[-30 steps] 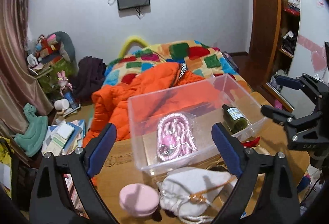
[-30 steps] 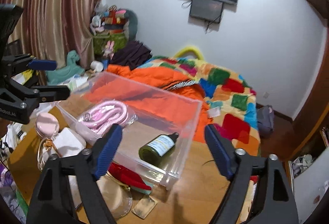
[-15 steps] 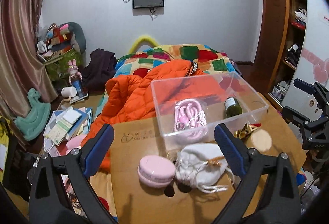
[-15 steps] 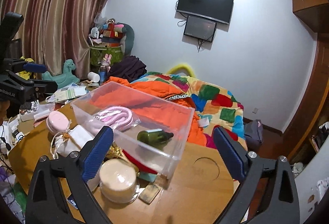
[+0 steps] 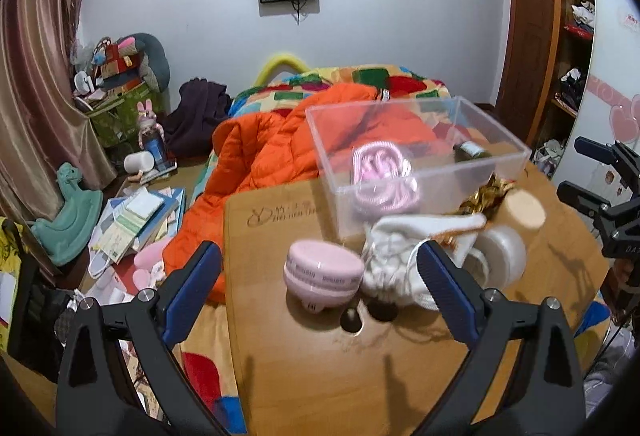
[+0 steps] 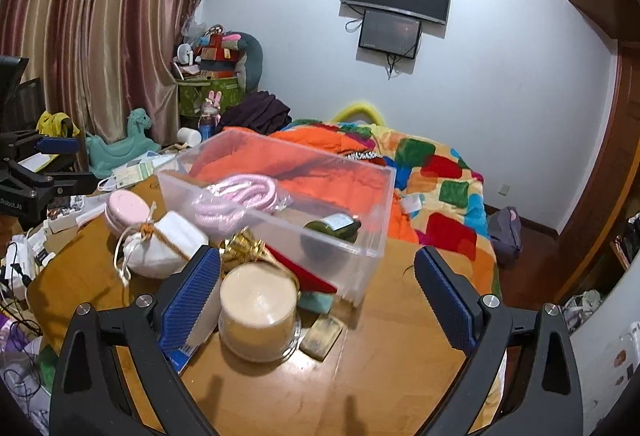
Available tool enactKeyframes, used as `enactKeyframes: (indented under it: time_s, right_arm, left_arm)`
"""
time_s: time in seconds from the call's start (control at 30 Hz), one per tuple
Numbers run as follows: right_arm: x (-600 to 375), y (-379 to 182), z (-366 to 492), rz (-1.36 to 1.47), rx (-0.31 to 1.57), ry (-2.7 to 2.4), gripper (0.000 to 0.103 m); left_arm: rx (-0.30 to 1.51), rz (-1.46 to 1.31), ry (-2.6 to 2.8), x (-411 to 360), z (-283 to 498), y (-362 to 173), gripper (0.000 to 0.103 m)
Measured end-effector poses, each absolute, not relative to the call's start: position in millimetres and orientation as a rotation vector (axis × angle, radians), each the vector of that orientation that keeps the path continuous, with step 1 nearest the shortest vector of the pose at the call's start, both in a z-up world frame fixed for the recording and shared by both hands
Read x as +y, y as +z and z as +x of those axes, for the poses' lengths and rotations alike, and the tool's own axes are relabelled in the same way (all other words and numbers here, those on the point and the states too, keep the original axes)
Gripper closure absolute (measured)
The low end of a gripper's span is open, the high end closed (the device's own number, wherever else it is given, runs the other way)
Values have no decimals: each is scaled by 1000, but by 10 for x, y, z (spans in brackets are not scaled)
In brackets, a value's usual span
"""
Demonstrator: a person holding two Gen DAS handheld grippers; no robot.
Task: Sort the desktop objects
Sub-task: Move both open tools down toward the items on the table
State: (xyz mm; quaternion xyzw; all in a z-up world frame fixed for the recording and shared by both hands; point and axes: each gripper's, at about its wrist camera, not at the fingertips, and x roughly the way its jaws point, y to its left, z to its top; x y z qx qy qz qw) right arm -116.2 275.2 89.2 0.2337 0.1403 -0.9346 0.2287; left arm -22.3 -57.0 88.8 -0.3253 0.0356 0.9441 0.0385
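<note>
We see our left gripper (image 5: 318,290) at the bottom of the left view, jaws spread wide with nothing between the pads; a pink case (image 5: 323,274) sits on the table (image 5: 280,376) just beyond them, in the centre of the frame. Right of the case lies a white pouch (image 5: 400,256), touching it or nearly so, and behind both, in the upper right, stands the clear box (image 5: 416,155) holding a pink cord (image 5: 380,171) and a green bottle (image 5: 472,151). A round jar (image 5: 508,236) is at the pouch's right.

In the right view our right gripper (image 6: 318,294) fills the bottom of the frame, jaws wide apart and gripping nothing. The jar (image 6: 258,310) stands near the left pad, lower centre. The box (image 6: 280,203) is in the middle of the frame, cord (image 6: 236,201) and bottle (image 6: 332,230) inside. The pouch (image 6: 160,248) and case (image 6: 126,213) lie at centre left. A gold clip (image 6: 244,248) shows between the jar and the box, a small brown block (image 6: 322,332) at the jar's right.
</note>
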Motion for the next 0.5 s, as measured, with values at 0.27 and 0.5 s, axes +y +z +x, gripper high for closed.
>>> enactKeyframes:
  time_s: [0.27, 0.5]
  right_arm:
    - [2726, 605, -1019, 718, 390, -2547, 6]
    - [2673, 440, -1027, 768, 416, -2511, 6]
  left_arm:
    - [94, -1117, 2832, -727, -182, 512, 4]
    - [50, -1214, 2803, -765, -390, 273, 4]
